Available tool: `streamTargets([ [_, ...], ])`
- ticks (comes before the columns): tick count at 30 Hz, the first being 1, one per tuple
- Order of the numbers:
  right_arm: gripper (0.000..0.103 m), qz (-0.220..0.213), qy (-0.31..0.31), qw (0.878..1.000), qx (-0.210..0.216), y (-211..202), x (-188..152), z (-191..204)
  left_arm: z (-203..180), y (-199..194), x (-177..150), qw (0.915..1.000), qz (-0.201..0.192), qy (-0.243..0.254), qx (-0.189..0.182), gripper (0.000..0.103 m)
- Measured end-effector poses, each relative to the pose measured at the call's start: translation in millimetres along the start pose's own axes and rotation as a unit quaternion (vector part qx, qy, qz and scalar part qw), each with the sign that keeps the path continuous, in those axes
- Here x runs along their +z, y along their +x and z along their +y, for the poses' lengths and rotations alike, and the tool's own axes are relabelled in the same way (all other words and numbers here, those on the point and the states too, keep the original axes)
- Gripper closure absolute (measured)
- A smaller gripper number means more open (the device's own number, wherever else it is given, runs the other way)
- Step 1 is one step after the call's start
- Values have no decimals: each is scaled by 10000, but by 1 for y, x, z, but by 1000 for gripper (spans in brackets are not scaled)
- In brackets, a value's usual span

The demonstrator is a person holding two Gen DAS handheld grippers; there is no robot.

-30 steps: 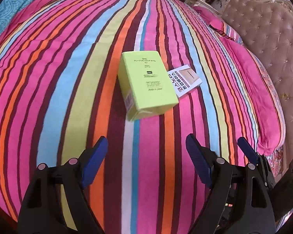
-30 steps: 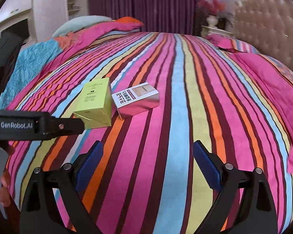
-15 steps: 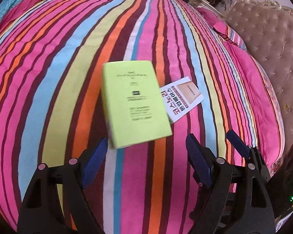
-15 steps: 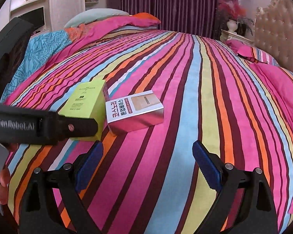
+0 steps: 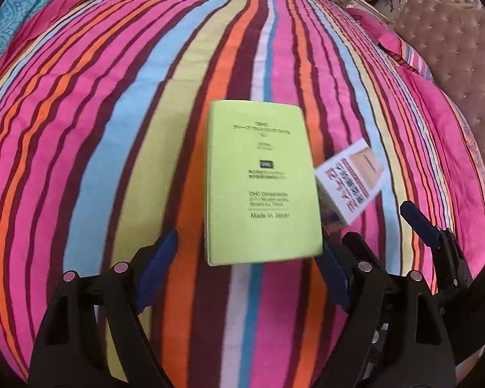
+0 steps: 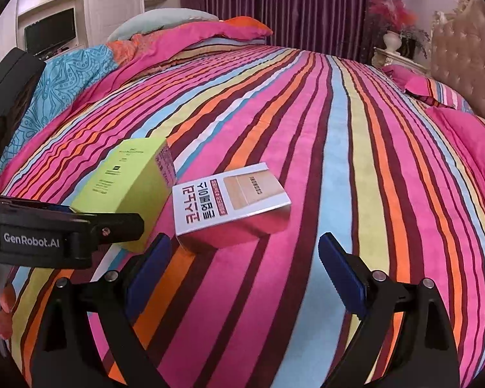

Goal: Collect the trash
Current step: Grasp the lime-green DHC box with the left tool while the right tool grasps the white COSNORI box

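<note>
A lime-green box (image 5: 262, 184) lies on the striped bedspread (image 5: 113, 129), its near end between the open fingers of my left gripper (image 5: 245, 274). A white box with Korean print (image 5: 352, 181) lies touching its right side. In the right wrist view the green box (image 6: 129, 174) is at the left and the white box (image 6: 229, 200) lies just ahead of my open, empty right gripper (image 6: 242, 274). The left gripper's body (image 6: 61, 236) covers the green box's near end there.
A tufted headboard (image 5: 452, 64) and pink pillows (image 6: 462, 123) stand to the right. Folded blue and pink bedding (image 6: 80, 77) lies at the far left. A nightstand with a vase (image 6: 394, 48) and purple curtains (image 6: 291, 6) are behind the bed.
My left gripper has moved forward and down until the green box's near end lies between its fingers. My right gripper has moved closer to the white box.
</note>
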State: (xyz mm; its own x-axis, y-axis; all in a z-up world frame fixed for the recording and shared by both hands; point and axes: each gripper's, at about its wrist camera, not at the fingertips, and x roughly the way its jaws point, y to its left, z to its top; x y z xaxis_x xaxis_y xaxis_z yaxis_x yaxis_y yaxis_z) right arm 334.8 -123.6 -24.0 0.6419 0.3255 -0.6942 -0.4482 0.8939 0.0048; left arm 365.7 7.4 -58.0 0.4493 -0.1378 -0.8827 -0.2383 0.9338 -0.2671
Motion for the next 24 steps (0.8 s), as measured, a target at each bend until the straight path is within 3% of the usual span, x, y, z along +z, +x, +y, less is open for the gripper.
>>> streamTargets([
  [16,16,358,-243,9990,-124,42,23,8,-2,17,27,9979,-140,542,313,24],
  [18,19,439,-235,9987,-118,46,24,10,-2,17,27,9968,-191,701,332,30],
  [20,24,505,-326,9980,-191,48,23,15,1,16,27,9953,-259,832,433,45],
  [24,24,533,-63,9982,-280,41,19,16,9,12,27,9952,-253,905,274,45],
])
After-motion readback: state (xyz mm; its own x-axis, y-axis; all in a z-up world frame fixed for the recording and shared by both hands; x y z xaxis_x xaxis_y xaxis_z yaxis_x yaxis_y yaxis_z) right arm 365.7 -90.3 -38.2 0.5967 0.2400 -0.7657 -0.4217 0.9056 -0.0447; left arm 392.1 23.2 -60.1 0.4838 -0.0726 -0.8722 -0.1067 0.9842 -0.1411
